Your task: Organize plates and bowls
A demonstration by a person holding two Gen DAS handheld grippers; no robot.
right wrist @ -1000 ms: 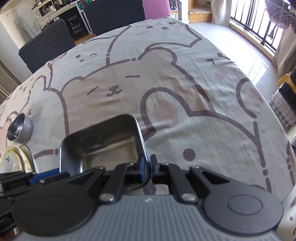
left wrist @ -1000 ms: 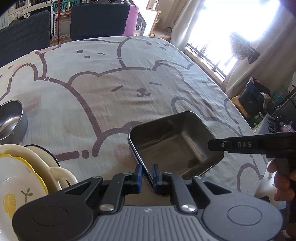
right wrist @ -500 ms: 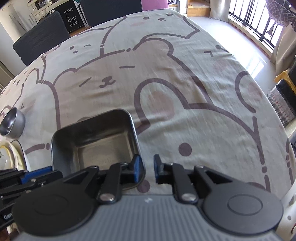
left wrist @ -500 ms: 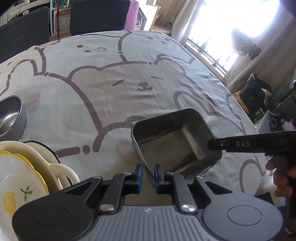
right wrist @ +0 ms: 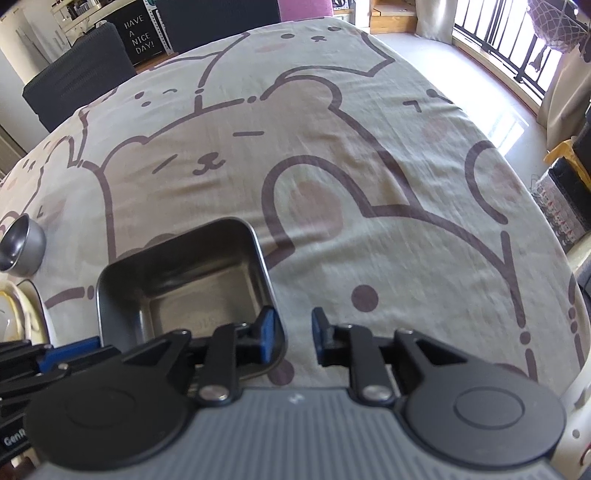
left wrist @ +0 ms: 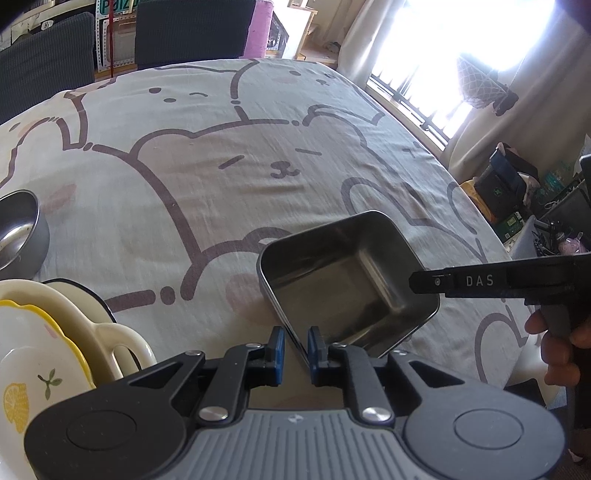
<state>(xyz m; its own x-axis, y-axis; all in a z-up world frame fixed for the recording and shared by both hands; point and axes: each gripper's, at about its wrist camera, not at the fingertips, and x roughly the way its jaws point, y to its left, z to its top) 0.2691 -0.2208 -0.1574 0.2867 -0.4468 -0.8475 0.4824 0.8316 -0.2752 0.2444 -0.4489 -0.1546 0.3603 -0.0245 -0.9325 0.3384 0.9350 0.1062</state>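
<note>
A square steel tray (left wrist: 347,284) rests on the bear-print tablecloth near the front edge; it also shows in the right wrist view (right wrist: 184,288). My left gripper (left wrist: 295,349) is open, its pads straddling the tray's near-left rim without clamping it. My right gripper (right wrist: 293,334) is open at the tray's right rim, with the left pad just inside the rim. The right gripper's finger (left wrist: 480,282) shows over the tray's right corner in the left wrist view.
A round steel bowl (left wrist: 18,232) sits at the left; it also shows in the right wrist view (right wrist: 22,243). Stacked cream and yellow-rimmed dishes (left wrist: 44,339) lie at the front left. Dark chairs (left wrist: 192,26) stand behind the table. The table edge drops off at right.
Both grippers have opened and let go of the steel tray's rims. The tray has settled on the cloth. The right gripper has opened wider than the left.
</note>
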